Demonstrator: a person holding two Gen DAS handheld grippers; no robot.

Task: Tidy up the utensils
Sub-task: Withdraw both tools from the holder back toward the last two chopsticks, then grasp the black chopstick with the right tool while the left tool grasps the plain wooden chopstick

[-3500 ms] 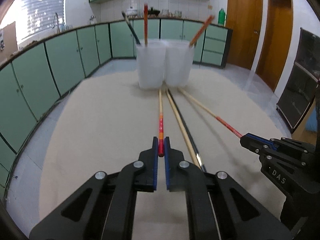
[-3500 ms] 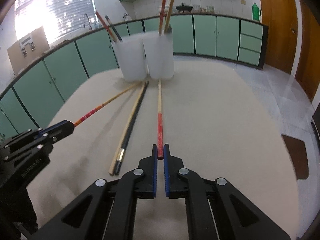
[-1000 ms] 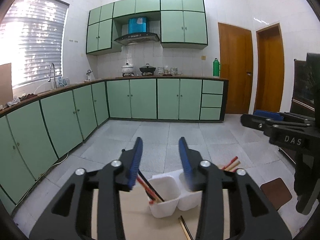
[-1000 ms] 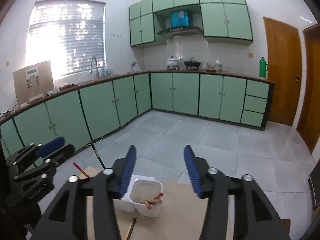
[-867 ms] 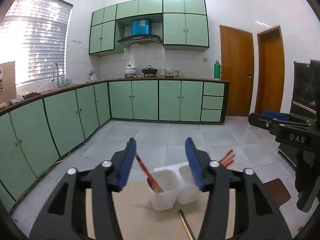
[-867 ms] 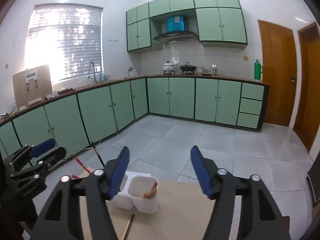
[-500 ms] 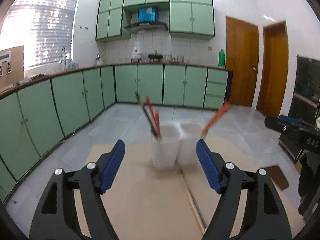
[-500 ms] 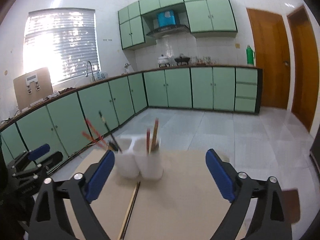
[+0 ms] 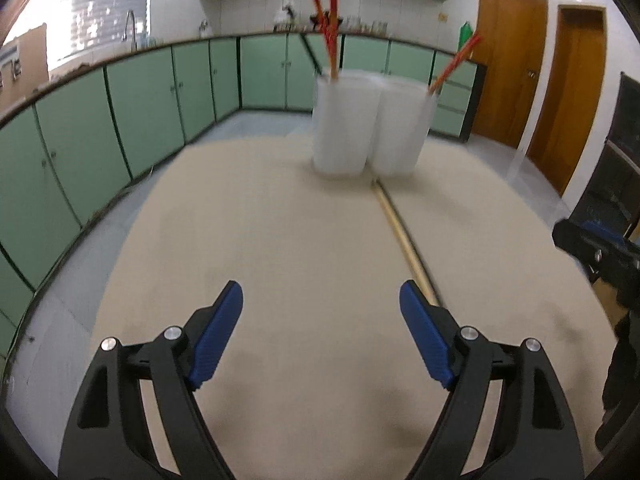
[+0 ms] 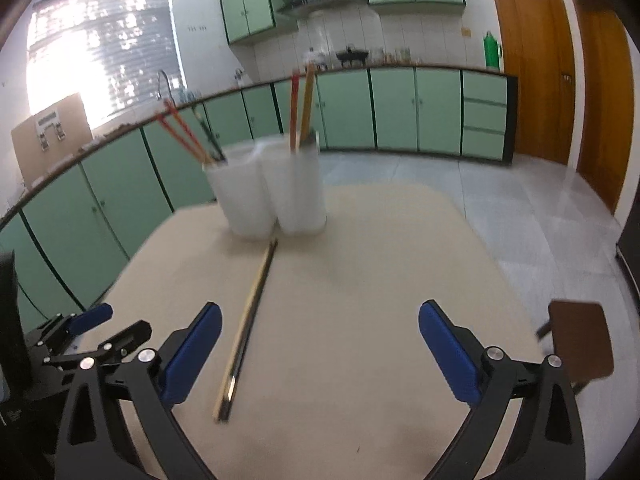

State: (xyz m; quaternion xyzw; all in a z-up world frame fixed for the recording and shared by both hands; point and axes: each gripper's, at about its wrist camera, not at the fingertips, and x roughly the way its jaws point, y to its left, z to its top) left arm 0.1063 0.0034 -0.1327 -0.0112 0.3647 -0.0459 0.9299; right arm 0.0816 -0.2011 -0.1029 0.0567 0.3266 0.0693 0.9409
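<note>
My right gripper point(image 10: 320, 350) and left gripper point(image 9: 321, 330), jaws just opened wide and empty, should pinch the thin, light, stiff, likely slippery chopsticks point(image 10: 248, 320) at their near ends.

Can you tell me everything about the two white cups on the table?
The two white cups look like cloudy, see-through plastic. They stand upright, pressed side by side, near the far end of the tan table. Chopsticks stick out of both: red ones and a dark one in the left cup, a red and a pale one in the right cup. Two more chopsticks lie flat in front.
</note>
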